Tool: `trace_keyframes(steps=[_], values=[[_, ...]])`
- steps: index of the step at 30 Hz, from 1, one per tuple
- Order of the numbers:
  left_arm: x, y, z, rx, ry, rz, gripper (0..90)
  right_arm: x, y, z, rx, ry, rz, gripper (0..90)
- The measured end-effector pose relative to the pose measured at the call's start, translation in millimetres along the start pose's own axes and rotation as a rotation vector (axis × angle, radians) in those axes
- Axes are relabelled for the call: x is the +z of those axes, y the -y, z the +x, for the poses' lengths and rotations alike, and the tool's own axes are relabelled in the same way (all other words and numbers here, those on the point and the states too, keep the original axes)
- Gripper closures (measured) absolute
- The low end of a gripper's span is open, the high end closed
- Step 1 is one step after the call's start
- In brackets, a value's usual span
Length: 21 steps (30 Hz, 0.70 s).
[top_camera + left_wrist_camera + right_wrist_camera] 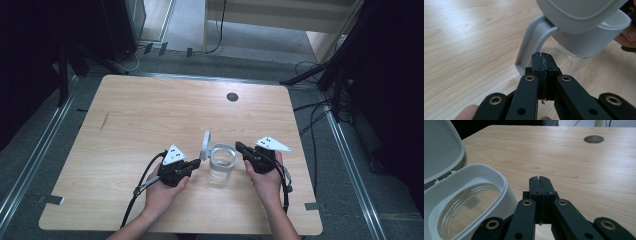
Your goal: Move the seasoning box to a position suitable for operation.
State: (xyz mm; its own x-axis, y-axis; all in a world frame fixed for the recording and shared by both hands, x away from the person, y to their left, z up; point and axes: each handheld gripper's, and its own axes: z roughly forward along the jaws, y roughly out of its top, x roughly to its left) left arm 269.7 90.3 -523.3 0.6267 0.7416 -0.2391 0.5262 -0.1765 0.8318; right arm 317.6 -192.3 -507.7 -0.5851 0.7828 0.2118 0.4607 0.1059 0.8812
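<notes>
Jug: a clear jug (222, 162) with a white collar stands near the front middle of the table (150, 115), between the two grippers.
Lid: its hinged lid (205, 144) is tipped up on the jug's left side, open.
Handle: in the left gripper view the white handle (534, 40) curves down just ahead of the jaw tips.
Left gripper (196, 163): jaws pressed together on nothing, tips close under the lid.
Right gripper (239, 147): jaws clenched, empty, lying against the jug's right rim.
Step, as I read it: closing the lid, or steadying the jug for that.
Doing it well: brace the right rim lightly so the jug cannot slide; nudge the lid over from its outer face, slowly, pressing above the hinge line and not sideways.
</notes>
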Motion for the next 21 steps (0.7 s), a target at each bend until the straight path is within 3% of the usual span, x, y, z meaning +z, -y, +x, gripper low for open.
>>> trace_keyframes(steps=[9, 12, 15, 21], values=[[11.1, -9.1, 16.1, -0.02, 0.015, -0.011, 90.0, -0.8, 6.0, 3.9, -0.005, -0.039, 0.007, 90.0], [17.1, -13.2, 18.2, -0.016, 0.011, -0.015, 90.0, -2.9, 8.3, 7.0, -0.017, -0.046, 0.009, 90.0], [20.1, -14.1, 22.3, -0.039, -0.006, -0.019, 90.0, -7.0, 12.6, 15.7, -0.025, -0.054, 0.015, 90.0], [0.7, -4.7, 12.3, -0.036, -0.041, -0.039, 90.0, -7.6, 16.6, 25.7, -0.038, -0.077, 0.02, 90.0]])
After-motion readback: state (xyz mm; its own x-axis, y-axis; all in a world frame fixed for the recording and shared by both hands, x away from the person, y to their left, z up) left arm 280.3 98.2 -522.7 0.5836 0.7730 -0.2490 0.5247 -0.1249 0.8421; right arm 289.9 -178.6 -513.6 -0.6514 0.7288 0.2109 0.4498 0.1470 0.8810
